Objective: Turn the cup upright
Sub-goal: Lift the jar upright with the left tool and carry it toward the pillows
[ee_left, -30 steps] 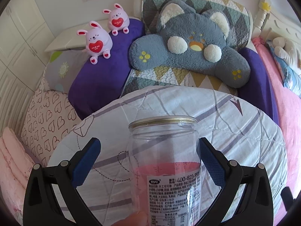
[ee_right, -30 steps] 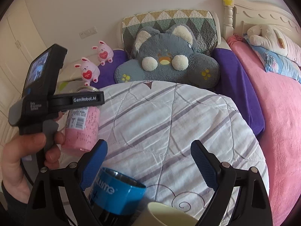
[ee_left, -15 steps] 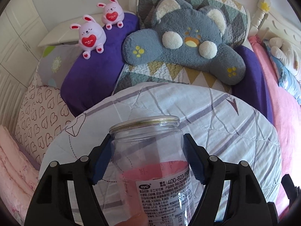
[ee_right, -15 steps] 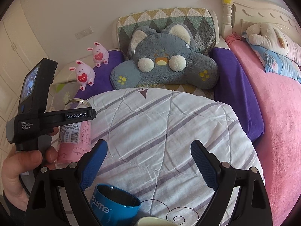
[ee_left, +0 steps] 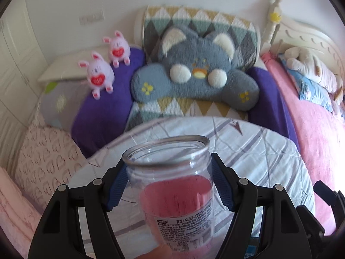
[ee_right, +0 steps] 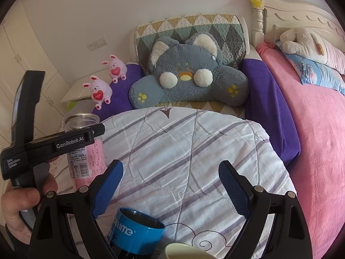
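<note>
A clear plastic jar (ee_left: 172, 185) with a pink paper liner and a printed label stands mouth up between my left gripper's (ee_left: 167, 183) blue pads, which are shut on its sides. It tilts slightly. In the right wrist view the same jar (ee_right: 85, 149) is at the left, held by the left tool above the striped quilt (ee_right: 194, 155). My right gripper (ee_right: 170, 187) is open and empty over the quilt. A blue cup (ee_right: 135, 231) stands mouth up just below it, beside a cream cup rim (ee_right: 185, 251).
A grey cat plush (ee_right: 189, 79) and a quilted cushion (ee_right: 189, 30) lie beyond the quilt. Two pink bunny toys (ee_right: 99, 90) sit on a purple blanket (ee_right: 269, 108) at the left. A pink bedspread (ee_right: 319, 140) lies to the right.
My left gripper closed from wide open onto the jar, then lifted and tilted it. The right gripper drew back slightly and stayed open.
</note>
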A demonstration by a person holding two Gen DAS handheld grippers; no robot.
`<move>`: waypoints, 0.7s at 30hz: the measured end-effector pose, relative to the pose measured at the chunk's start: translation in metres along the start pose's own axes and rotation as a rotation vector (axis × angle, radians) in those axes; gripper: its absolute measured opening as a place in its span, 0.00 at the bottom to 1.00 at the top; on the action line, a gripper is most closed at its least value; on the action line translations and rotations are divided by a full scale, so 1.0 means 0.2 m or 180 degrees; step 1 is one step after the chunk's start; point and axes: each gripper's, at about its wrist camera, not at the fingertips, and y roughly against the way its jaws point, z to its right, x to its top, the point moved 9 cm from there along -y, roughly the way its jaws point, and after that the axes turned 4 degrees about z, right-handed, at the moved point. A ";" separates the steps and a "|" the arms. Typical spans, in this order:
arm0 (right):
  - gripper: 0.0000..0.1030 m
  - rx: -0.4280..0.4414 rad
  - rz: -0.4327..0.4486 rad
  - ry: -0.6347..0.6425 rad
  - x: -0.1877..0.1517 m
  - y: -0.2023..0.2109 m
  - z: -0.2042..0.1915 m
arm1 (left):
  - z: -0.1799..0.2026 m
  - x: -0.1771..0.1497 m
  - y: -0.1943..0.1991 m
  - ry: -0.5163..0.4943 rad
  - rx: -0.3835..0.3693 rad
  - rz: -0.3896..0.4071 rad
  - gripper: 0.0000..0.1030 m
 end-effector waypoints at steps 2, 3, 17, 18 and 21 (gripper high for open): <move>0.89 0.0003 0.0028 -0.0015 0.00 0.03 0.00 | 0.00 0.02 0.06 -0.0060 0.0014 0.0129 0.71; 0.89 0.0005 0.0045 -0.0023 -0.01 0.04 -0.01 | -0.01 0.02 0.09 -0.0084 0.0035 0.0186 0.71; 0.89 0.0010 0.0045 -0.0049 -0.09 0.11 -0.04 | 0.03 -0.10 0.14 -0.0308 0.0063 0.0300 0.72; 0.89 0.0013 0.0056 -0.0048 -0.10 0.12 -0.05 | 0.02 -0.10 0.14 -0.0307 0.0076 0.0300 0.73; 0.89 0.0039 0.0060 -0.0057 -0.12 0.14 -0.06 | 0.02 -0.09 0.17 -0.0370 0.0139 0.0339 0.83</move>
